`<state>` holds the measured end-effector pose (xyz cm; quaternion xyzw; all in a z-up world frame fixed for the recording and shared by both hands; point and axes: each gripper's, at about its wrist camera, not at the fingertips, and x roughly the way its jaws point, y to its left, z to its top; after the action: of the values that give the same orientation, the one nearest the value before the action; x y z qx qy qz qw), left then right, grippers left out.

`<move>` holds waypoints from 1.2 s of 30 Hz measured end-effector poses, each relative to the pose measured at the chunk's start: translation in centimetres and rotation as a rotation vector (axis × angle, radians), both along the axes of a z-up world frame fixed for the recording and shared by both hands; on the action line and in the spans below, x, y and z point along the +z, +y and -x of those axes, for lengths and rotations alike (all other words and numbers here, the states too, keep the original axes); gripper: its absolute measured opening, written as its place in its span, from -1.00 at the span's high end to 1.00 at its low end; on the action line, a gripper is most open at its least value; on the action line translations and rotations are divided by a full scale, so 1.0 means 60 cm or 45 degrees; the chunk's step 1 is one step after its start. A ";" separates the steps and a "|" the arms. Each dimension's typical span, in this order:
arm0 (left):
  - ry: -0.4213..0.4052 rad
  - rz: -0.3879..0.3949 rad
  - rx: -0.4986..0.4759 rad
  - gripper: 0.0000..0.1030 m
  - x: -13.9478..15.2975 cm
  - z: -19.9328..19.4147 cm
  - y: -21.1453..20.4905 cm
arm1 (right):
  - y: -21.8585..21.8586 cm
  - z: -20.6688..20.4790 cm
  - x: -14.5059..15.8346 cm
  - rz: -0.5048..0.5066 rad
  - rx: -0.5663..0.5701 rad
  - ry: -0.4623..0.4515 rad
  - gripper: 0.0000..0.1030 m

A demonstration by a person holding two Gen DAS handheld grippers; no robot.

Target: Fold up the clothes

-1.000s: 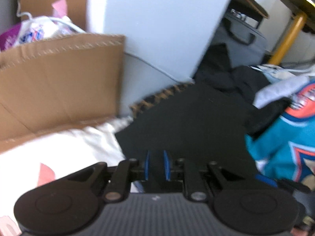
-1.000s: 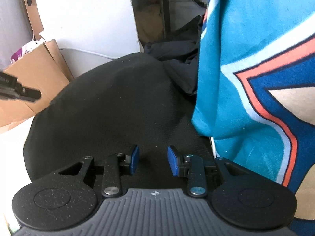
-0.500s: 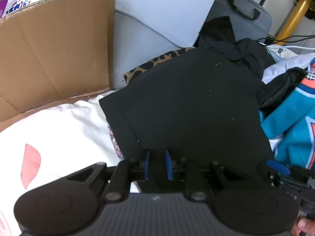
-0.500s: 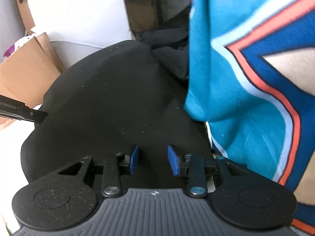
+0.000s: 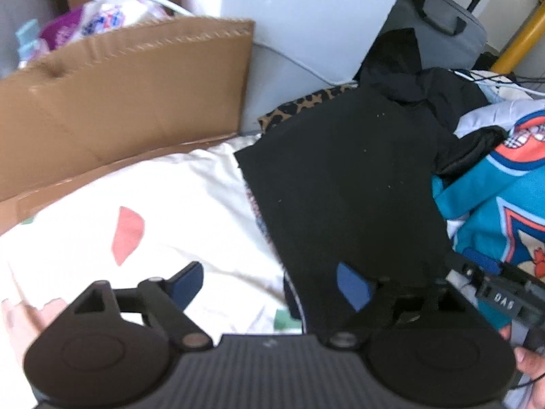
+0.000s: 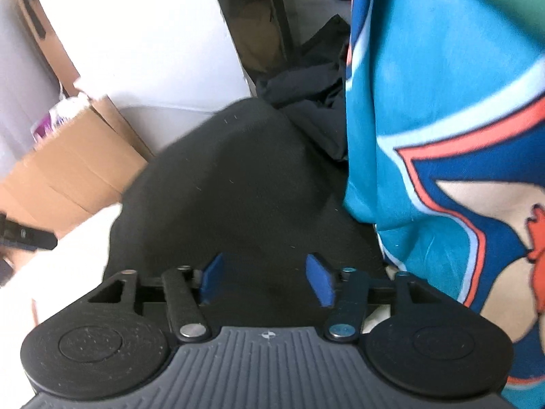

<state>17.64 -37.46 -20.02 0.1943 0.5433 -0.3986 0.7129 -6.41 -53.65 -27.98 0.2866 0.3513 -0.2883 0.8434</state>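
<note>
Finishing a fold, the black garment [image 5: 347,184] lay flat on the cream patterned sheet [image 5: 143,197], the teal jersey [image 5: 494,204] at its three o'clock. The left gripper [image 5: 269,283] had just sprung wide open and gripped nothing; the right gripper [image 6: 265,276] had likewise just opened, empty, above the black cloth. Next likely called for seizing the jersey.

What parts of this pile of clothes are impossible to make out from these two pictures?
- Black garment: its near edge is hidden behind the left tool in the left wrist view, so its full shape is unclear.
- Leopard-print cloth: mostly buried under the black garment.
- Teal jersey: cut off by the frame's right edge in the right wrist view.
- Bag in the cardboard box: blurred, print unreadable.
</note>
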 end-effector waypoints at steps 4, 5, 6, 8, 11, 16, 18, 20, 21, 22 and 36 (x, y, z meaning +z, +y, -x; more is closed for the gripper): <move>-0.049 -0.014 0.048 -0.91 0.059 -0.003 0.037 | 0.007 -0.002 0.045 -0.076 -0.017 -0.034 -0.81; -0.078 -0.031 0.081 -0.92 0.075 -0.004 0.049 | 0.009 -0.002 0.054 -0.109 -0.039 -0.049 -0.86; -0.092 -0.048 0.125 -0.94 0.089 -0.005 0.061 | 0.010 -0.002 0.063 -0.143 -0.062 -0.063 -0.87; -0.061 -0.064 0.205 -0.94 0.118 -0.010 0.087 | 0.015 -0.002 0.082 -0.212 -0.094 -0.085 -0.89; -0.052 -0.050 0.269 -0.96 0.169 -0.009 0.122 | 0.034 -0.011 0.114 -0.243 -0.086 -0.071 -0.95; -0.084 -0.036 0.311 -0.99 0.237 -0.002 0.180 | 0.069 -0.022 0.170 -0.273 -0.074 -0.002 -0.97; -0.076 -0.058 0.335 -0.99 0.256 -0.001 0.205 | 0.084 -0.020 0.191 -0.270 -0.056 0.022 -0.98; -0.082 -0.072 0.349 -0.99 0.279 -0.005 0.230 | 0.100 -0.017 0.212 -0.261 -0.039 0.030 -0.98; -0.087 -0.078 0.354 -0.99 0.290 -0.007 0.242 | 0.108 -0.015 0.223 -0.258 -0.035 0.032 -0.98; -0.098 -0.088 0.360 -0.99 0.302 -0.008 0.254 | 0.114 -0.013 0.233 -0.261 -0.039 0.031 -0.98; -0.093 -0.119 0.647 -0.99 0.465 -0.022 0.476 | 0.176 -0.006 0.395 -0.277 0.061 0.108 -0.99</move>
<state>18.95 -8.92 7.89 0.0984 0.5665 -0.1741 0.7995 -6.04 -43.11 -4.27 0.3556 0.4227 -0.2402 0.7982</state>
